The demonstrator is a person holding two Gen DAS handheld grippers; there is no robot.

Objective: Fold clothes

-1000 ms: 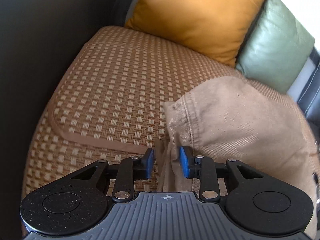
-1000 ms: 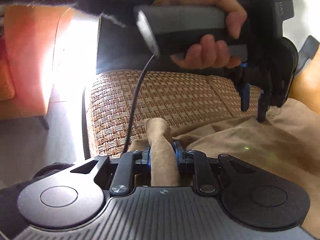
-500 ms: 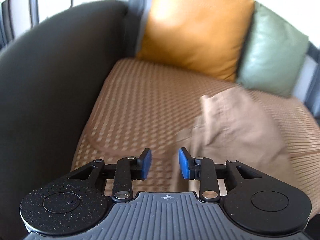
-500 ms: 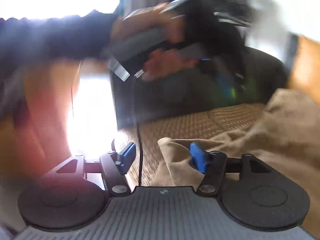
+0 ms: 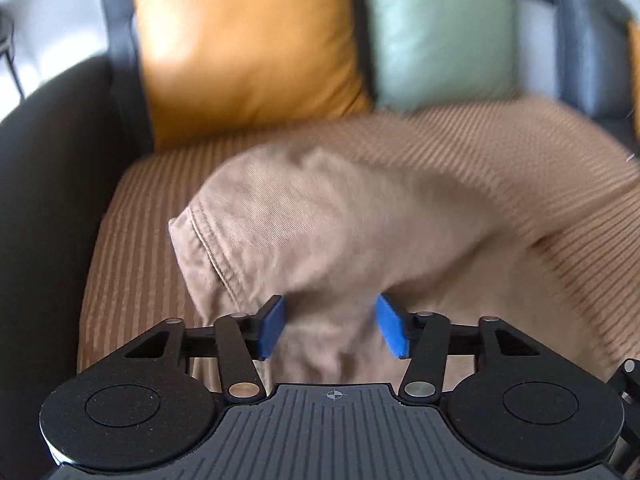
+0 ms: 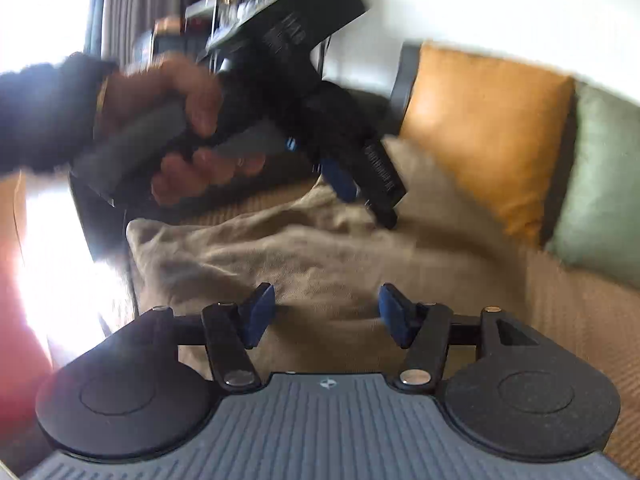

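A tan garment lies bunched on the woven brown sofa seat; its seamed hem points left. My left gripper is open, its blue pads apart with the cloth between and just past them. In the right wrist view the same garment spreads across the seat. My right gripper is open and empty just above the cloth. The left gripper, held by a hand, hovers over the garment's far side. Both views are motion-blurred.
An orange cushion and a green cushion lean on the dark sofa back. The dark armrest rises at the left. In the right wrist view both cushions are at the right, and bright floor is at the left.
My right gripper has opened and let go of the garment fold it held. My left gripper has opened wider and swung right over the garment. Both cameras have lifted and turned.
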